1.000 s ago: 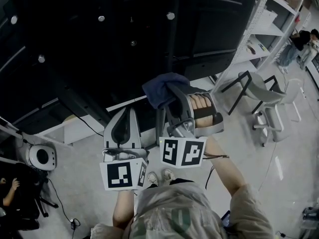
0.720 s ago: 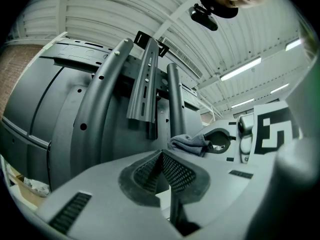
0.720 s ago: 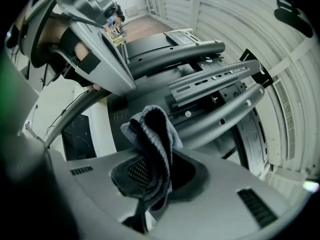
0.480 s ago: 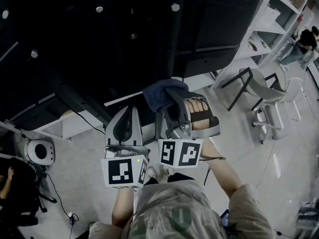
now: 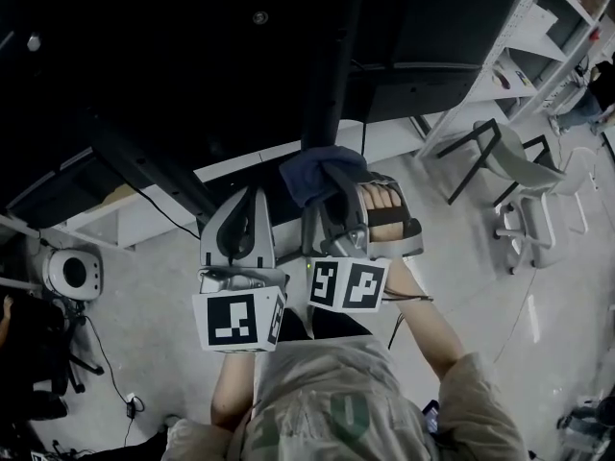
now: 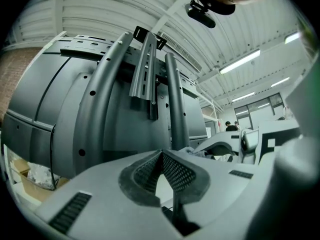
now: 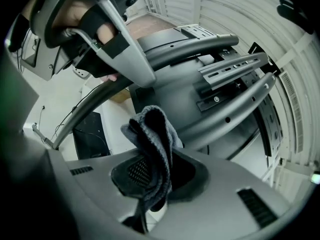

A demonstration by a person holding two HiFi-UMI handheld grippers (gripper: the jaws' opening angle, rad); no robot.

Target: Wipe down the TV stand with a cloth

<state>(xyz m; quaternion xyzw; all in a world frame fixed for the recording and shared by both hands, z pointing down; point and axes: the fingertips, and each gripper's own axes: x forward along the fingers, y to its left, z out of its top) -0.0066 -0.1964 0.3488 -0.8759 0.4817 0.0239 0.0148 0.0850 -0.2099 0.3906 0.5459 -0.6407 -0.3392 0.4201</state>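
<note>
Right gripper up front, jaws clamped on the dark blue cloth; in the right gripper view the cloth is wedged between the two pads, and a bunched fold stands up above them; from the head view it sits right at the lower end of the dark upright of the TV stand, though none of the views shows whether cloth and stand are touching; the person's hand is wrapped around the right gripper's handle; left gripper sits just beside the right one, on its left and level with it; its own view shows the jaws pressed together with nothing between them; beyond those closed pads the stand's curved grey tubes and slotted bracket rise across the picture, and behind them is the big dark back panel of the screen; the right gripper view catches the same tubes sweeping past behind the cloth; off to the right, a chair stands on the pale floor, near white shelves; over on the left of the floor there is a round white device, and cables trail nearby.
</note>
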